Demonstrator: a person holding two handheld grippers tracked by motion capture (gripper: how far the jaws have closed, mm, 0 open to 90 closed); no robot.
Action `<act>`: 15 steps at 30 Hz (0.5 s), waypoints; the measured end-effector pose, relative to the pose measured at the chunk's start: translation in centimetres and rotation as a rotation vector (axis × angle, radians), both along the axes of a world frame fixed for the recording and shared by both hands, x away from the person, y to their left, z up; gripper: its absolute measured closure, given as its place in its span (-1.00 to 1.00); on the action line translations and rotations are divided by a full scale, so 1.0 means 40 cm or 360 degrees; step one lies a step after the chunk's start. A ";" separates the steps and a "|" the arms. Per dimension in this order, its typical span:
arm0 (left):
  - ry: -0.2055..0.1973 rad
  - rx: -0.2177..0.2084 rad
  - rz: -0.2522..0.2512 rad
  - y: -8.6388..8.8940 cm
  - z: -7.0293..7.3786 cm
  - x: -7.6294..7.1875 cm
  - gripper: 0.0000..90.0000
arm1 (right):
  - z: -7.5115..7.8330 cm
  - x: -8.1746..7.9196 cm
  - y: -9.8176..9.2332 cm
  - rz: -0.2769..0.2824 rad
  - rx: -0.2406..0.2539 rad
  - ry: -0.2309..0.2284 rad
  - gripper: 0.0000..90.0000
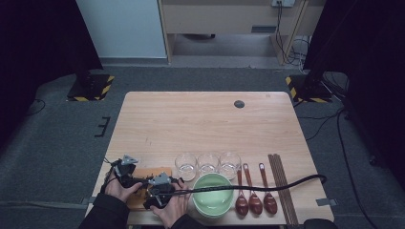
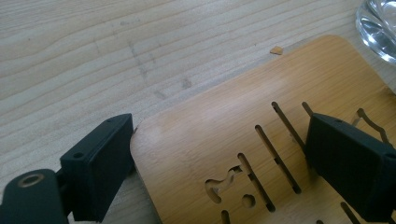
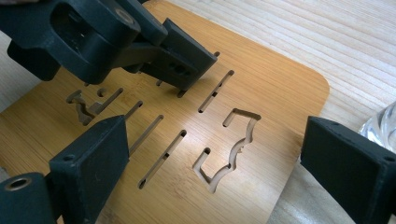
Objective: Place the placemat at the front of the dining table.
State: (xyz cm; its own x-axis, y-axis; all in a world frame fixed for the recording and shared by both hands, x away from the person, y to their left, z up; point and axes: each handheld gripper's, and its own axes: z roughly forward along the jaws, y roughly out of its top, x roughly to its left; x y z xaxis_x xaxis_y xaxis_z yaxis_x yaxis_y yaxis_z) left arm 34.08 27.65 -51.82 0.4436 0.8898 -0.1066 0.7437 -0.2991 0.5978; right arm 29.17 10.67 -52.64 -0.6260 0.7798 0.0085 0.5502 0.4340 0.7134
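Both tools open over unmarked bamboo board

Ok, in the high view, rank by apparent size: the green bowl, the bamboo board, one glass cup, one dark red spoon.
1. Green bowl.
2. Bamboo board, unsure: hands and grippers hide much of it, so it could rival the bowl.
3. Glass cup and dark red spoon: too alike to rank.

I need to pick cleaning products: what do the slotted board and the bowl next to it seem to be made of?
Slotted board: likely bamboo, smooth with a light sheen; fine parallel strip grain shows.
Bowl: probably glazed ceramic, pale green and glossy; plastic cannot be ruled out from the high view.
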 end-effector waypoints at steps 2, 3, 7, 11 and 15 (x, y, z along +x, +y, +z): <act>0.0003 -0.0001 0.0007 -0.001 0.000 0.000 -0.81 | 0.002 0.001 0.000 0.0001 -0.0002 0.0010 -0.82; 0.0007 0.0001 0.0009 -0.002 0.001 -0.001 -0.81 | 0.002 0.001 0.000 0.0007 -0.0006 0.0011 -0.82; -0.0001 0.0006 0.0011 -0.003 0.006 -0.002 -0.81 | 0.004 0.003 0.000 0.0010 -0.0007 0.0018 -0.82; -0.0030 0.0020 0.0008 -0.005 0.013 -0.003 -0.81 | 0.007 0.003 -0.001 0.0013 -0.0005 -0.0019 -0.82; -0.0026 0.0018 0.0013 -0.003 0.015 -0.004 -0.80 | 0.006 0.002 -0.001 0.0021 -0.0003 -0.0028 -0.82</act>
State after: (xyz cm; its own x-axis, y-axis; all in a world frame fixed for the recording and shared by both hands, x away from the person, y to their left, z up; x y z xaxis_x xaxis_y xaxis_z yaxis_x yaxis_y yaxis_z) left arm 33.93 27.54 -51.22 0.4380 0.8945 -0.0895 0.7364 -0.2999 0.6064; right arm 29.24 10.65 -52.40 -0.6363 0.7715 -0.0040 0.5318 0.4423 0.7222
